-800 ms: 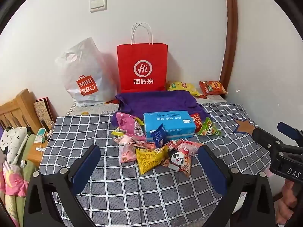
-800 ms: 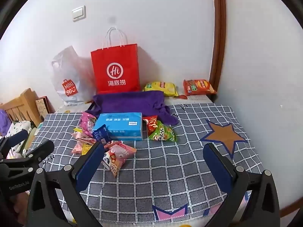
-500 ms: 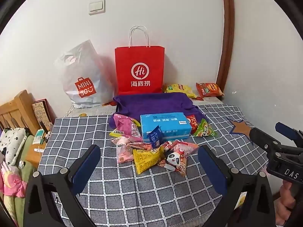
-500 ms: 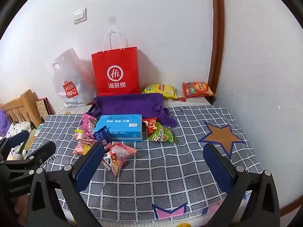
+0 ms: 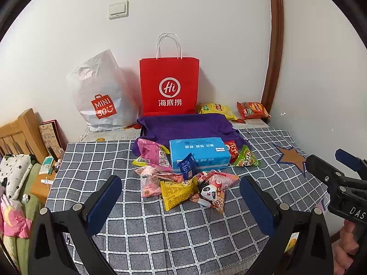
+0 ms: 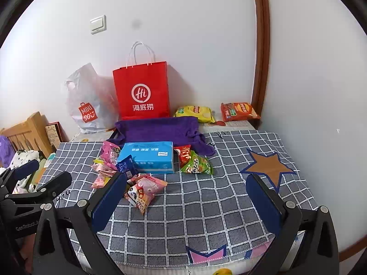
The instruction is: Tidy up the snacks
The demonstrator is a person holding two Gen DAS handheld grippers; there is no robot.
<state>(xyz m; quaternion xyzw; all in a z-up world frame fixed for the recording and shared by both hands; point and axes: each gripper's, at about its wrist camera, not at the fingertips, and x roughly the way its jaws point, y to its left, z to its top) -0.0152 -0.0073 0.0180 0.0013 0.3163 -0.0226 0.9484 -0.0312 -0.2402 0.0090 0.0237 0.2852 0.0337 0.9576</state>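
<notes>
Several small snack packets lie heaped mid-table around a blue box (image 5: 199,153) (image 6: 148,158): a pink packet (image 5: 152,152), a yellow packet (image 5: 177,191), a panda packet (image 5: 212,193) (image 6: 142,191) and a green packet (image 5: 246,160) (image 6: 197,166). A purple cloth bag (image 5: 185,126) lies behind them, in front of an upright red paper bag (image 5: 169,84) (image 6: 142,91). My left gripper (image 5: 180,180) hangs open short of the heap, above the cloth. My right gripper (image 6: 186,177) is open too, holding nothing, to the heap's right.
A grey checked tablecloth (image 5: 160,224) covers the table, its near edge low in the right view. A white plastic bag (image 5: 101,94), a yellow chip bag (image 5: 216,110) and an orange chip bag (image 5: 252,110) sit by the back wall. A wooden headboard (image 5: 20,133) stands left; a wall is close on the right.
Both views have drifted a little, so the bags and the heap sit slightly lower in the picture. The snacks have not moved and both sets of jaws stay wide apart.
</notes>
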